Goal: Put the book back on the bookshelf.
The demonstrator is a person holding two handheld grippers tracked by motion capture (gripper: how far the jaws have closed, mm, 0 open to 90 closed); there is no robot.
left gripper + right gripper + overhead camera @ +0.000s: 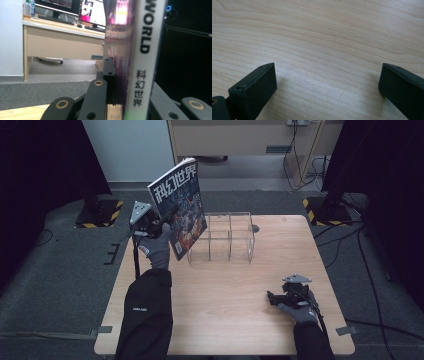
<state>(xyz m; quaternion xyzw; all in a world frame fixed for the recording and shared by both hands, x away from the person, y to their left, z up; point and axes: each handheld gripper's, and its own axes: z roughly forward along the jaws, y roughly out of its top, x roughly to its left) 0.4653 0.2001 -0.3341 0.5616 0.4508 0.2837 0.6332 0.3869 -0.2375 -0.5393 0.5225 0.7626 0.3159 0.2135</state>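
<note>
A: Where is the magazine (179, 209)?

B: Held up in the air, just left of the clear rack (229, 238), over that rack's left front corner. It stands nearly upright, cover towards the camera, tilted a little to the left. The left gripper (159, 222) is clamped on its lower left edge; in the left gripper view the jaws press both sides of the spine (142, 57), which is white with black lettering, and the glossy cover beside it catches purple reflections

A: Anything in its way?

B: The rack itself. It is a see-through box divided by thin walls into upright slots, open at the top, standing on the far middle of the wooden table (225, 305). The magazine's lower right corner overlaps the rack's left wall in the high view; whether they touch I cannot tell

A: And the other hand?

B: The right gripper (272, 297) rests low on the table, well in front of the rack and to its right. Its jaws stand wide apart with bare pale wood grain (324, 45) between them

A: Room to move?

B: The tabletop in front of the rack is bare wood. Behind the rack the table's far edge is near, with grey carpet (65, 265) beyond
</note>
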